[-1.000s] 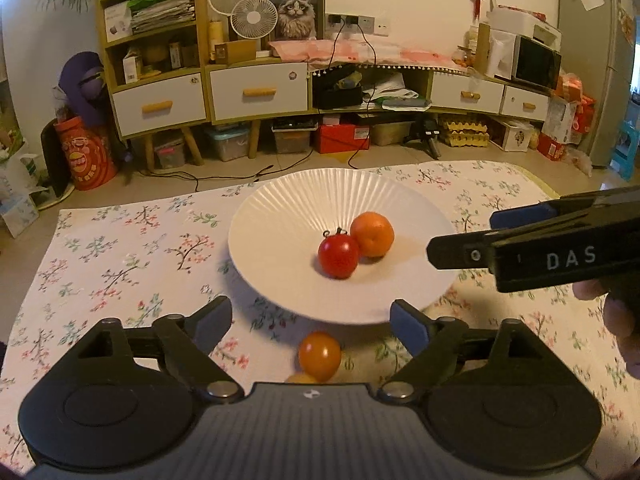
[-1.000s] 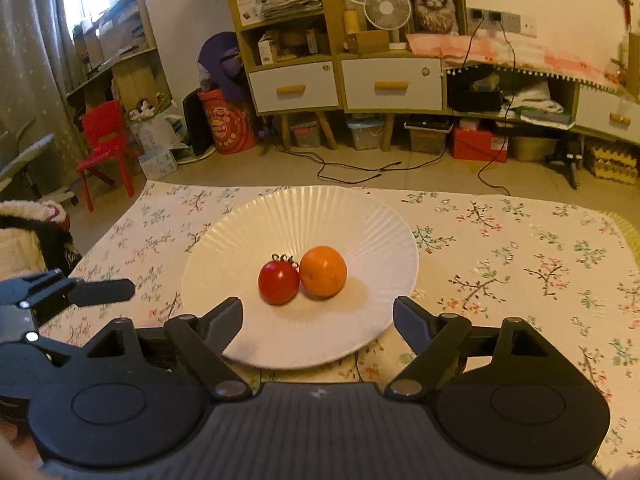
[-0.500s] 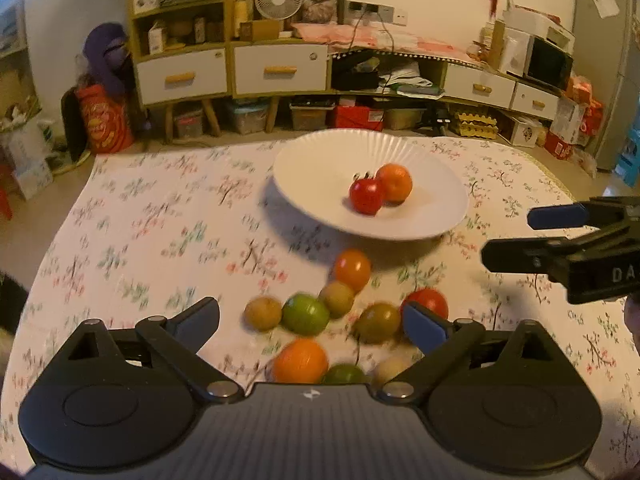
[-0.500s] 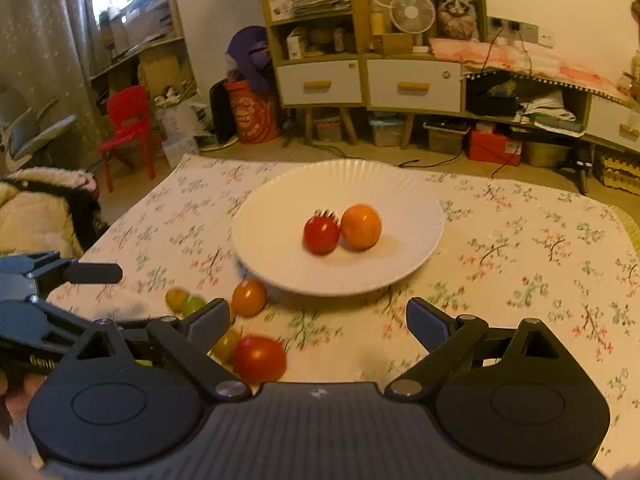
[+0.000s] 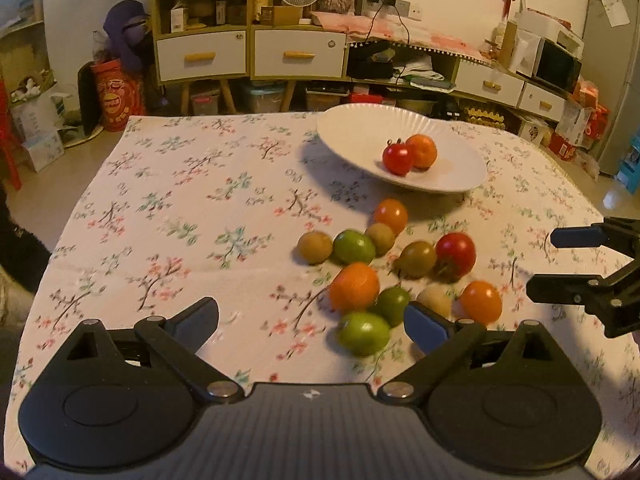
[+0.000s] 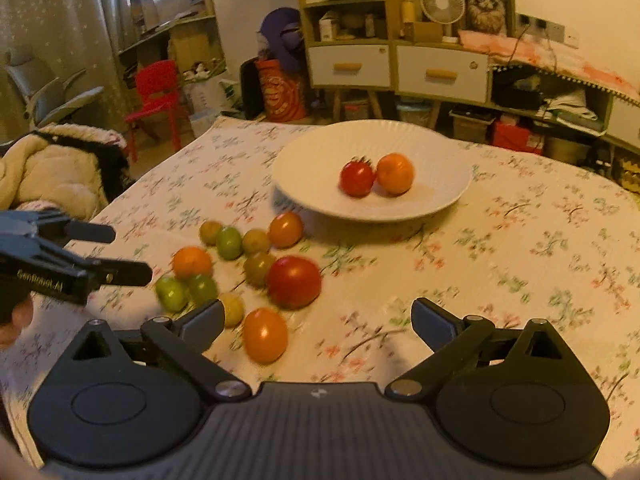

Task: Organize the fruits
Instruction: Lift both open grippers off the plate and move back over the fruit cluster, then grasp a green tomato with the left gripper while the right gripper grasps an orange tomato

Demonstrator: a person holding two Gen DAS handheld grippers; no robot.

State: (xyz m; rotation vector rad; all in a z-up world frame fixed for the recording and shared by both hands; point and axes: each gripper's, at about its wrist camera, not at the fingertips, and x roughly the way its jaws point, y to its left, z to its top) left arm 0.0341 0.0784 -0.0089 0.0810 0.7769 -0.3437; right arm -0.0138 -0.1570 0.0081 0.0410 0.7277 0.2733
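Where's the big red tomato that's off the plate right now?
The big red tomato lies on the floral tablecloth at the right edge of the loose fruit cluster, touching a brownish-green tomato, in front of the white plate.

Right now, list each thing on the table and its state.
Plate: upright, holds two fruits.
Red tomato: on plate, touching orange.
Loose fruits: clustered on cloth, beside plate.
Left gripper: open, empty.
Right gripper: jaws opening, empty.
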